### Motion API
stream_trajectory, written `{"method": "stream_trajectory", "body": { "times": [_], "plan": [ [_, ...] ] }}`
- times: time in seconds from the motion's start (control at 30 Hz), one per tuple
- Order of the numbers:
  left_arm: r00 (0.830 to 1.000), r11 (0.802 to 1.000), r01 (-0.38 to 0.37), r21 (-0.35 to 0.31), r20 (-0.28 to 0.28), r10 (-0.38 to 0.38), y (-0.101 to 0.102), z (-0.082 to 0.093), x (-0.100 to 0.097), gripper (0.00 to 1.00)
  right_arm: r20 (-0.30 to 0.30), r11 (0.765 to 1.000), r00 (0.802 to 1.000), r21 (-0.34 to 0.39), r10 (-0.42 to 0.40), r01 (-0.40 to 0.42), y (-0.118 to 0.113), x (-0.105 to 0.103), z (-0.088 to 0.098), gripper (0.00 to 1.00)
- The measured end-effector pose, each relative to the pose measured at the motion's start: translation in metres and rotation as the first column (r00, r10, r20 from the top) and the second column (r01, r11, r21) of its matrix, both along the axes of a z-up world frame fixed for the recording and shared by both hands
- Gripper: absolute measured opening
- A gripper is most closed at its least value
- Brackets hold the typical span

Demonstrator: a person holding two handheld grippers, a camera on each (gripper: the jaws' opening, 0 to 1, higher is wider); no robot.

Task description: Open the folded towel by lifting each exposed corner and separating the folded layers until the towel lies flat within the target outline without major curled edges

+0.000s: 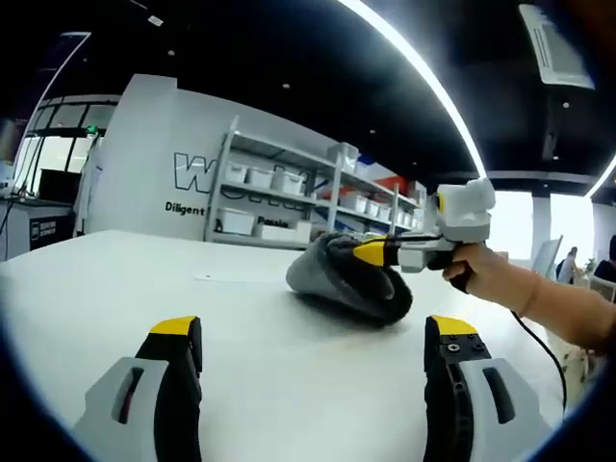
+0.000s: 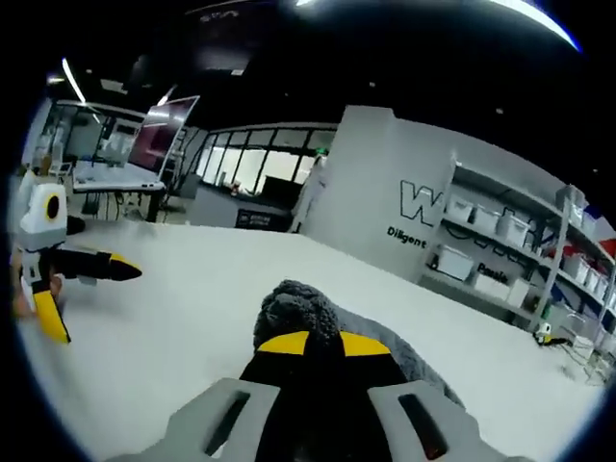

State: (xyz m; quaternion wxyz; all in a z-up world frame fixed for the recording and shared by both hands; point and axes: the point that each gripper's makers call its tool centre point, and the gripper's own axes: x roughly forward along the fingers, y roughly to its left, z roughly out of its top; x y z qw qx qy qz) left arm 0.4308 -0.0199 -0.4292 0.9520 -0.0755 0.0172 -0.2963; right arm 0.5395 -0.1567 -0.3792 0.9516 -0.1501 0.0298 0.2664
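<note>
A wide white table [image 1: 115,279] carries everything, and its surface reaches to the far edge in both views. Behind that far edge stands a white wall with dark letters [image 1: 192,173], and next to it a metal shelf rack [image 1: 289,192] with white boxes.

The grey towel [image 1: 342,279] lies on the table, nearer to the far edge than to the near one. It is bunched into a rounded heap and one part of it is raised off the surface. In the right gripper view the towel [image 2: 298,313] rises just over the yellow tips as a fuzzy lump.

The right gripper [image 1: 371,253] comes in from the right side of the left gripper view, held by a person's hand [image 1: 476,269]. Its jaws are closed together on the upper fold of the towel.

The left gripper [image 1: 313,332] hovers over the near part of the table, well apart from the towel. Its jaws stand wide and nothing is between them. In the right gripper view the left gripper [image 2: 87,289] appears near the left edge of the table.
</note>
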Motion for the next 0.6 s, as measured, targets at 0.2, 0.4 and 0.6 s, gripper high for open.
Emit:
{"method": "stream_trajectory", "body": {
  "times": [0.2, 0.4, 0.6],
  "plan": [
    [1.000, 1.000, -0.001, 0.003, -0.001, 0.001, 0.001, 0.000, 0.001, 0.94, 0.006, 0.998, 1.000, 0.064, -0.010, 0.010, -0.014, -0.003, 0.011, 0.06],
    [1.000, 1.000, -0.002, 0.005, -0.002, 0.002, 0.002, 0.000, 0.001, 0.94, 0.026, 0.997, 1.000, 0.073, -0.017, 0.015, -0.029, -0.006, 0.021, 0.05],
    [1.000, 1.000, -0.002, 0.008, -0.003, 0.002, 0.002, -0.001, 0.002, 0.94, 0.035, 0.996, 0.999, 0.085, -0.010, 0.007, -0.041, -0.009, 0.035, 0.05]
  ]
}}
